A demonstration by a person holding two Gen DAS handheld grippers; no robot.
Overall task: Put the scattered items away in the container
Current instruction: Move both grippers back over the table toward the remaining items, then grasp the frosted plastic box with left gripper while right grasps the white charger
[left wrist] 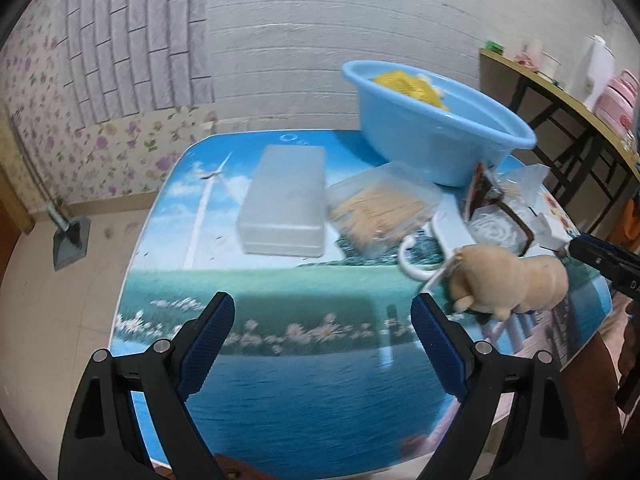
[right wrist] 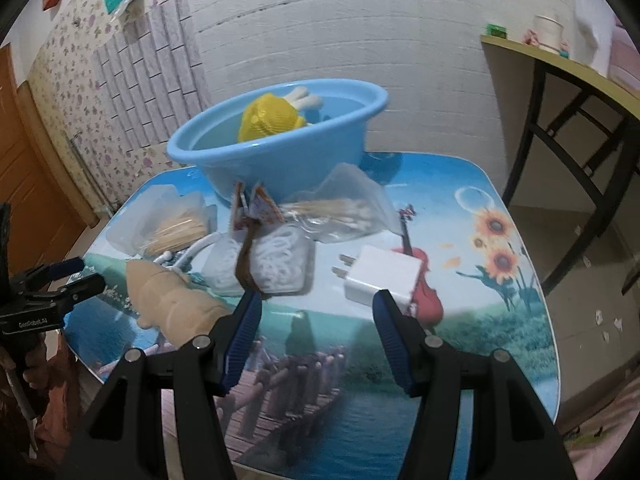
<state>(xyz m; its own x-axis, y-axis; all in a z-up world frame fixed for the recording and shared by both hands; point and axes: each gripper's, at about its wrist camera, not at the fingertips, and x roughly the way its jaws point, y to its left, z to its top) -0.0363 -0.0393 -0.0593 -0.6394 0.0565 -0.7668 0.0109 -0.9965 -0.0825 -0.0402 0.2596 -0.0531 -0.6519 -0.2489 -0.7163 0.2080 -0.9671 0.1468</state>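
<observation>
Right wrist view first: our right tongs [right wrist: 316, 300] are spread wide and carrying nothing, poised over the table [right wrist: 500, 320] with the white charger plug [right wrist: 380, 276] just beyond the tips. Over on the left wrist view, the left tongs [left wrist: 322, 308] also gape apart, empty, with the beige plush toy [left wrist: 512, 282] lying off to their right. We judge we're between picks, choosing the next item; the charger looks the nearest candidate, and it calls for dropping the right tongs around its body and closing. Further out, the blue basin [right wrist: 276, 160] sits at the far edge and already holds a yellow toy [right wrist: 272, 118]. The clear lidded box [left wrist: 284, 208], toothpick case [left wrist: 380, 210] and cotton-swab bag [right wrist: 340, 210] are all still outside it.
</observation>
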